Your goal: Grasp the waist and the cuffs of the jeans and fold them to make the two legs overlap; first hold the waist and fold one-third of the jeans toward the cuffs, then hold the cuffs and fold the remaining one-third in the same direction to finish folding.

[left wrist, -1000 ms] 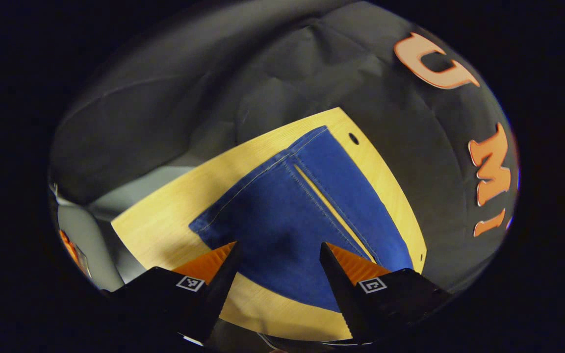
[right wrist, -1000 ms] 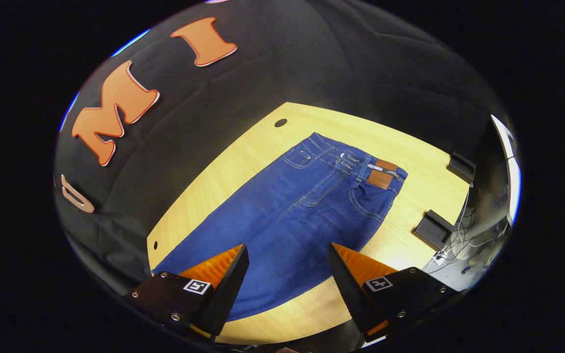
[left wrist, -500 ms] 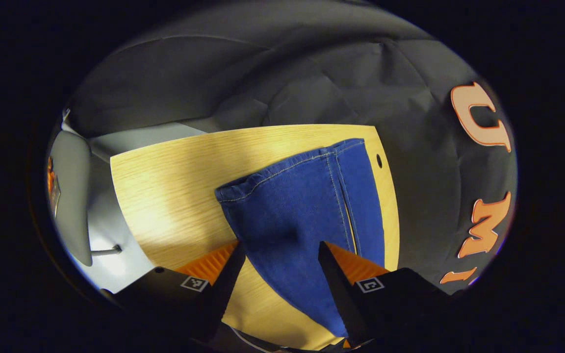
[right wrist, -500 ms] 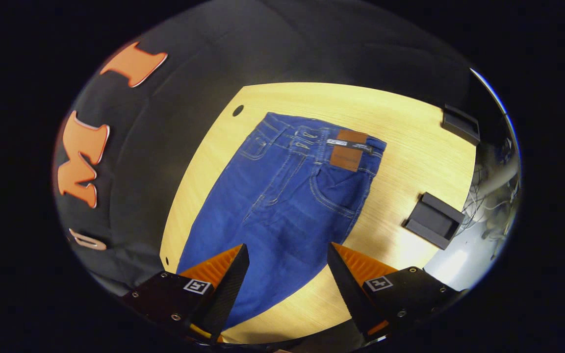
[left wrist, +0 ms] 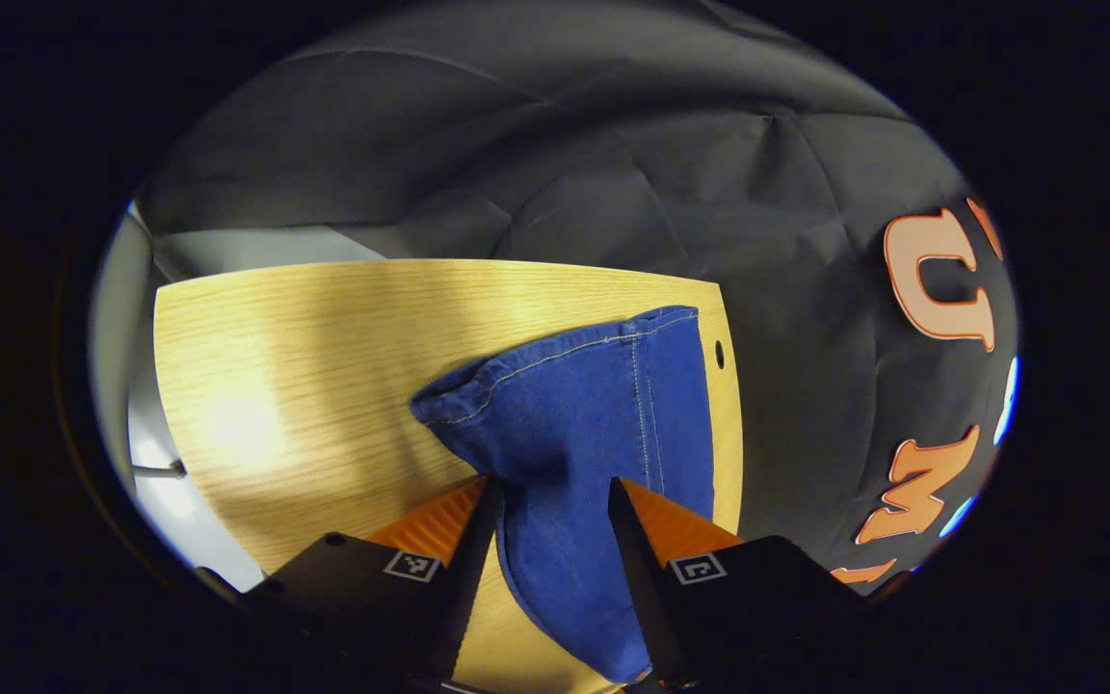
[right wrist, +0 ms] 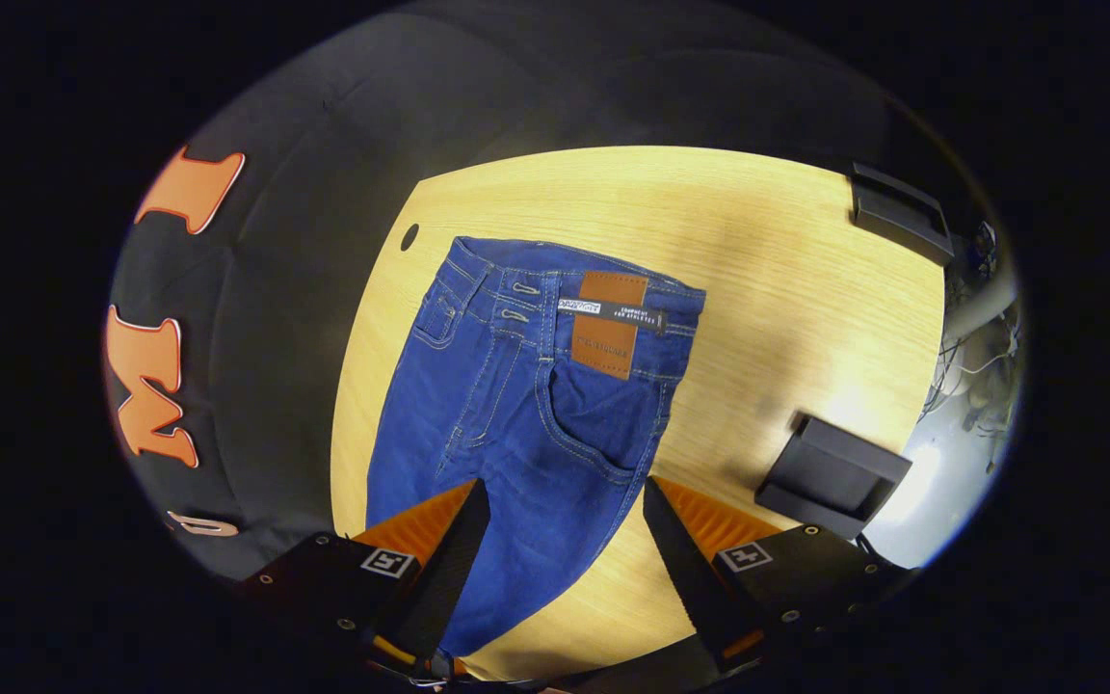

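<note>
1. While the blue denim jeans (right wrist: 526, 405) lie on the light wood-grain table (right wrist: 786, 260), both legs are seen already stacked one on the other, so a single leg width is presented.
2. Seen from the right gripper view, the waist end of the jeans is laid flat on the table, near the small dark hole (right wrist: 409, 236) in the tabletop; the brown leather patch (right wrist: 608, 323) on the waistband faces up.
3. The right gripper (right wrist: 560, 535) is positioned over the thigh part of the jeans, below the back pocket. Its jaws are spread wide apart with denim seen between them; whether the fingers touch the fabric cannot be told.
4. Seen from the left gripper view, the cuff end (left wrist: 565, 361) of the jeans is bunched and raised off the table, its hem edge curled with the stitching visible, near another dark hole (left wrist: 719, 354) at the table edge.
5. The left gripper (left wrist: 547, 535) is placed around the leg fabric below the cuffs. Its jaws are narrowed to a small gap with denim filling it; a firm clamp on the jeans cannot be confirmed.
6. Two black rectangular blocks (right wrist: 830, 472) are seen on the table, well apart from the jeans on the side opposite the hole near the waistband.
</note>
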### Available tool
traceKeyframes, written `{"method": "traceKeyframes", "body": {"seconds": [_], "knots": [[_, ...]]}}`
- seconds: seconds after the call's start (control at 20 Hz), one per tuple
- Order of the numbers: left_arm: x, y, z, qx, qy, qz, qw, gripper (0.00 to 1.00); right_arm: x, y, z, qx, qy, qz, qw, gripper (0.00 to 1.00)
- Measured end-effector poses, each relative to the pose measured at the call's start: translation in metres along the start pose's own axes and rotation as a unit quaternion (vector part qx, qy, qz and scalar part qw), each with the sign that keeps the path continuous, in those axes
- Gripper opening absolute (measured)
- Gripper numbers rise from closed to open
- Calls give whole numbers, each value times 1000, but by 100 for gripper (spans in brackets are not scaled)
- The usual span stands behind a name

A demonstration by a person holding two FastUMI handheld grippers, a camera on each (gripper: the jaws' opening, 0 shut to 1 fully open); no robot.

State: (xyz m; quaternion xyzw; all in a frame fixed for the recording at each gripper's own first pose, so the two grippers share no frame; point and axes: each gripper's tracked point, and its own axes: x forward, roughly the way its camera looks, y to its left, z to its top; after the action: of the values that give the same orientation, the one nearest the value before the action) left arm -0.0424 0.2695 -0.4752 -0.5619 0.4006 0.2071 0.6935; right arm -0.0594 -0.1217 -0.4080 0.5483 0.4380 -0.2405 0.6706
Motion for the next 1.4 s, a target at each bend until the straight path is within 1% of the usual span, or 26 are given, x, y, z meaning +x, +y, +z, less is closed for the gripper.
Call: {"method": "traceKeyframes", "body": {"seconds": [0.05, 0.1, 0.15, 0.2, 0.25, 0.35, 0.4, 0.45, 0.5, 0.55, 0.6, 0.65, 0.75, 0.8, 0.85, 0.9, 0.95, 1.0, 1.05, 1.15, 1.3, 1.4], "knots": [[1, 1, 1, 5, -1, 11, 1000, 71, 0, -4, 7, 2, -6, -4, 1000, 98], [2, 2, 2, 10, 0, 25, 1000, 69, 0, -10, 9, 8, -5, -10, 1000, 98], [7, 4, 0, 8, 0, 32, 999, 55, 2, -13, 13, 14, -4, -10, 1000, 98], [7, 2, 2, 7, -1, 24, 1000, 42, 5, -17, 17, 19, -3, -10, 1000, 98], [9, -1, 0, 6, 4, 14, 1000, 40, 11, -20, 20, 26, 0, -11, 1000, 98], [11, -5, -2, 6, 21, -11, 1000, 40, 25, -22, 25, 29, 6, -10, 1000, 98], [8, 2, 0, 0, 23, 2, 1000, 41, 28, -17, 30, 32, 7, 0, 999, 98], [13, 1, 3, -21, 18, -2, 1000, 26, 32, -16, 33, 40, 6, 4, 999, 89], [19, 0, 2, -23, 20, -4, 1000, 10, 34, -15, 36, 41, 7, 9, 999, 94], [19, 1, 3, -22, 15, -1, 1000, 10, 35, -15, 37, 39, 7, 11, 999, 94], [14, 2, 2, -15, 15, 5, 1000, 10, 38, -16, 37, 32, 13, 7, 999, 90], [17, 3, 0, -2, 14, 12, 1000, 10, 41, -19, 37, 26, 17, -4, 1000, 87], [19, -1, 1, 20, 15, 21, 999, 10, 49, -21, 38, 24, 16, -20, 999, 63], [19, -3, 1, 25, 16, 24, 999, 10, 50, -22, 41, 31, 9, -28, 999, 46], [25, 1, 5, 25, 16, 38, 999, 10, 54, -20, 42, 40, 3, -30, 999, 32], [32, -2, 2, 21, 12, 31, 999, 1, 54, -18, 40, 33, -2, -26, 999, 17], [21, -1, 0, 20, 12, 31, 999, 2, 54, -20, 40, 20, -7, -22, 1000, 14], [19, -1, 0, 19, 10, 33, 999, 1, 53, -19, 40, 22, -11, -19, 1000, 7], [18, -1, -1, 23, 11, 31, 999, 1, 55, -16, 40, 29, -14, -12, 999, 8], [11, -4, -2, 35, 12, 29, 999, 1, 47, -15, 41, 38, -17, 4, 999, 8], [-3, -21, 0, 36, 5, 4, 999, 1, 32, -7, 44, 36, -25, 29, 999, 8], [-15, -35, -1, 41, 2, -19, 999, 1, 24, -5, 46, 49, -25, 44, 998, 8]]}}
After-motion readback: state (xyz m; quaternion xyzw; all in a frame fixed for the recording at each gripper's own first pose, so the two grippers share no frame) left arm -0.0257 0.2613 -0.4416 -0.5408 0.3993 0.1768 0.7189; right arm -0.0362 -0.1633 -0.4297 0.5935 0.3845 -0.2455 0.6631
